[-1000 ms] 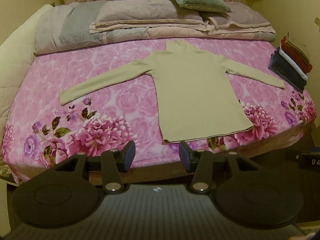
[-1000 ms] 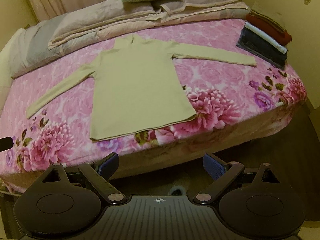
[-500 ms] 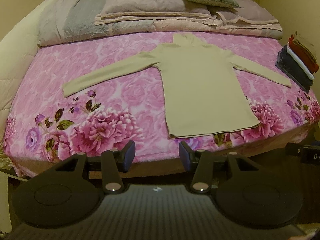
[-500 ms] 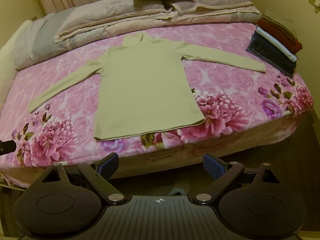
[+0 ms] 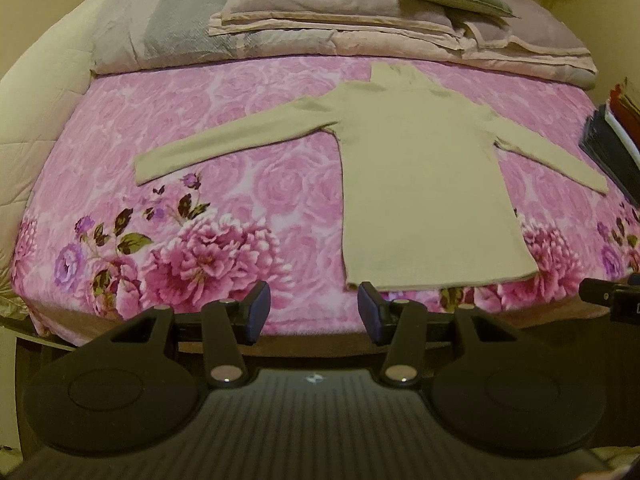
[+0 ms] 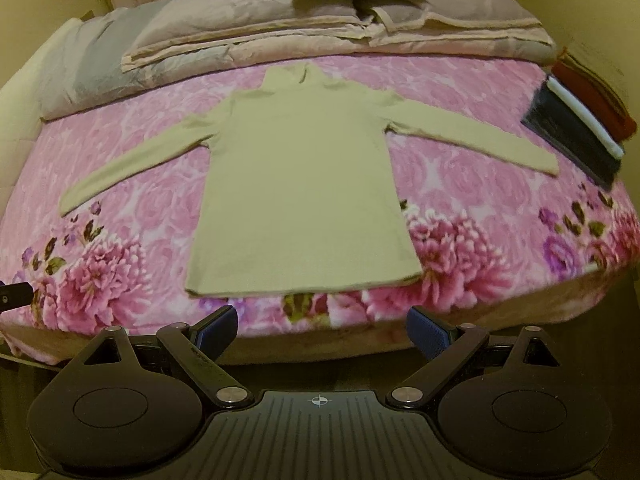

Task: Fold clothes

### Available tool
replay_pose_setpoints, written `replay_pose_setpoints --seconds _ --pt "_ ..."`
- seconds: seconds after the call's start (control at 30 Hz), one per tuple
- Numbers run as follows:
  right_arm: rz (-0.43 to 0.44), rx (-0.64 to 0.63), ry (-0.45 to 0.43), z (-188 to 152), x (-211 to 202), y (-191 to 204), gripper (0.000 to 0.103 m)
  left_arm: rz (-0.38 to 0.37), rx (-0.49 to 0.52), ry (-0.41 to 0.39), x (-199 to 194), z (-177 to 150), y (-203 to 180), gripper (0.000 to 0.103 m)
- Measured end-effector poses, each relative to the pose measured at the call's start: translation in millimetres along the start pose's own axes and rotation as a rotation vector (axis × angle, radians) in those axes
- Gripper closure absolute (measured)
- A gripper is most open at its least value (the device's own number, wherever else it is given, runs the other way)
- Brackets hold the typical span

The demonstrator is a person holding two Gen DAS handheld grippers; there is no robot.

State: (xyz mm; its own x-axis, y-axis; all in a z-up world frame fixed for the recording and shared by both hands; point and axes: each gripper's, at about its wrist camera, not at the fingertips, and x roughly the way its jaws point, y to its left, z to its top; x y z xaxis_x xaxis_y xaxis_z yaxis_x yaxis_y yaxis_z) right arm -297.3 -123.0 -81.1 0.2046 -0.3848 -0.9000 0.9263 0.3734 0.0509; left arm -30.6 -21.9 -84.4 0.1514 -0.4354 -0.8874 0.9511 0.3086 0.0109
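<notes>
A pale yellow-green long-sleeved top (image 5: 420, 184) lies flat on the pink flowered bed (image 5: 240, 184), its body in the centre-right of the left wrist view and the centre of the right wrist view, collar toward the top of the frame, hem along the near edge of the bed, both sleeves spread outward. The left tool (image 5: 314, 311) stands with its jaws moderately apart and empty at the lower middle of its frame, just short of the hem's left corner; the right tool (image 6: 322, 328) has its jaws spread wide, also holding nothing, below the hem. The top looks like a thin knit: light, soft and limp, likely to sag and stretch when lifted, and liable to drag on the fuzzy bed cover (which seems grippy rather than slick). It should not be fragile, but one layer can slip free of a shallow pinch. Good holds, I judge, are the cuff of a sleeve (image 6: 68, 204) or the hem corners (image 6: 194, 286), nipping both layers at the edge so the cloth folds over cleanly. A stack of folded clothes (image 6: 580, 120) sits at the right edge of the frame, with bedding (image 6: 280, 24) heaped along the top.
</notes>
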Motion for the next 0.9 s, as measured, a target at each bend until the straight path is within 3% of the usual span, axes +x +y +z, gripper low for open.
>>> replay_pose_setpoints --seconds 0.33,0.5,0.63,0.77,0.9 --pt "0.043 -0.113 0.012 76.5 40.0 -51.4 0.009 0.037 -0.136 0.009 38.6 47.0 -52.6 0.058" --pt "0.063 -0.165 0.048 103.8 71.1 -78.0 0.009 0.034 -0.282 0.004 60.8 54.4 -64.6 0.058" --pt "0.077 -0.176 0.077 120.6 98.3 -99.6 0.009 0.046 -0.401 0.018 75.6 47.9 -51.5 0.058" --pt "0.122 -0.117 0.074 135.0 121.8 -123.1 0.009 0.076 -0.514 0.031 92.2 40.3 -30.3 0.058" --pt "0.138 -0.035 0.052 145.9 143.8 -146.9 0.009 0.051 -0.639 0.016 120.2 37.4 -2.2 0.059"
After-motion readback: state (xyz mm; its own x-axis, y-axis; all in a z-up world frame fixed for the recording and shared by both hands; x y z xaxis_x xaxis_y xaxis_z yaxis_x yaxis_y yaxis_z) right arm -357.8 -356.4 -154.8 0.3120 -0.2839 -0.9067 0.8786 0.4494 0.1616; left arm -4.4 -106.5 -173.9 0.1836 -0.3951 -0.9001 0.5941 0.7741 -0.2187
